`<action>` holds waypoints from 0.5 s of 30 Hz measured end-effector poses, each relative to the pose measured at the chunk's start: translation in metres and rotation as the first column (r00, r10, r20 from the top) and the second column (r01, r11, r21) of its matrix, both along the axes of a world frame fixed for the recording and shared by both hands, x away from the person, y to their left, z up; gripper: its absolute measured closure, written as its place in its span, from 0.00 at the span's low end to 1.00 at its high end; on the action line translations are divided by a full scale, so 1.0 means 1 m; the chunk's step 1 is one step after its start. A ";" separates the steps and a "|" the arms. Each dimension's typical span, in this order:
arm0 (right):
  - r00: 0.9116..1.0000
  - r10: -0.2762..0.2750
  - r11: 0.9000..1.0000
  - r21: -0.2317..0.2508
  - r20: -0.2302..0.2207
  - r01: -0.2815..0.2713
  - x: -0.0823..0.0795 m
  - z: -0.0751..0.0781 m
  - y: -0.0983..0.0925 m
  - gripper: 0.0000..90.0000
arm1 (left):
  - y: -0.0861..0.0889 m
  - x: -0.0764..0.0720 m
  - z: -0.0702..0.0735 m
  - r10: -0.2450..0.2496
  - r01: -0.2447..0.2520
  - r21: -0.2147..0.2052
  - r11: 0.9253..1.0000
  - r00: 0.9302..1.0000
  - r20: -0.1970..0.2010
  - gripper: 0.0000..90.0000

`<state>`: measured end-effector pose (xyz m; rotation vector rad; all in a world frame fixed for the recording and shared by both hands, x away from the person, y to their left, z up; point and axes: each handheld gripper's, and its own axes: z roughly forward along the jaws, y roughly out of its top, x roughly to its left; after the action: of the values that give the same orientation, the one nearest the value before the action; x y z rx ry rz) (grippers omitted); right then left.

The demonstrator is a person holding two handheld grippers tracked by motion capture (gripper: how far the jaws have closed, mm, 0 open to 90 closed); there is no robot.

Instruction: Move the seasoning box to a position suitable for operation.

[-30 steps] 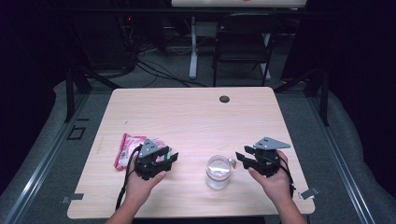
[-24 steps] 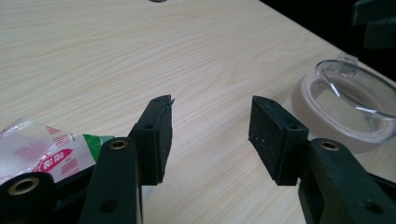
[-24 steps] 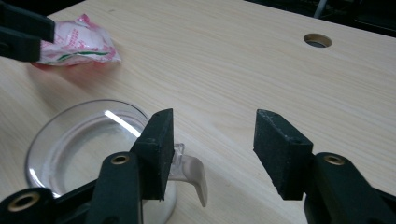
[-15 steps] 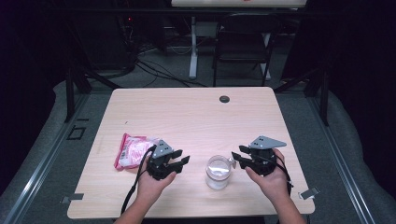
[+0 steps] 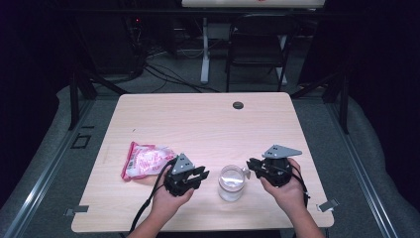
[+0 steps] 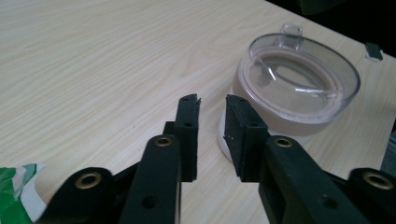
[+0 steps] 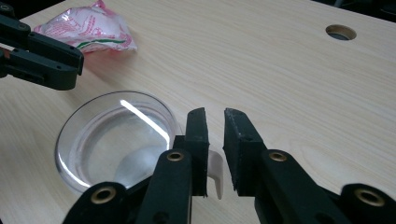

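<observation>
Dark floor and cables surround the pale wooden table (image 5: 208, 124) I work at. Near its front edge, between my two hands, stands a clear plastic tub (image 5: 232, 182) with a see-through lid; it is round, so no long axis matters, only the small lid tab (image 7: 215, 175).

That tab sticks out toward my right side, and my right gripper (image 5: 254, 164) is the nearer one to it: in the right gripper view the tab sits just below and between the jaws, which have just been closing and now stand a narrow gap apart with nothing pinched yet.

My left gripper (image 5: 202, 174) is just beside the tub's other side, pointing at its wall. Its jaws have also just been closing to a narrow gap, and they hold nothing.

Behind my left hand lies a pink and white packet (image 5: 146, 159) with red print and a green stripe; the writing is too small for me to read.
</observation>
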<state>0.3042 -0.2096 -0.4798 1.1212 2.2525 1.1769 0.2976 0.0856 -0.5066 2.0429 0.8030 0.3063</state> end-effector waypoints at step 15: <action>0.999 0.021 1.000 -0.019 -0.029 -0.021 0.002 -0.008 0.008 0.96 | -0.014 -0.010 -0.011 -0.061 0.062 0.024 0.998 0.998 -0.027 1.00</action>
<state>0.3067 -0.2021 -0.4874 1.1169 2.2977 1.1517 0.2873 0.0719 -0.5175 2.0940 0.7538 0.2567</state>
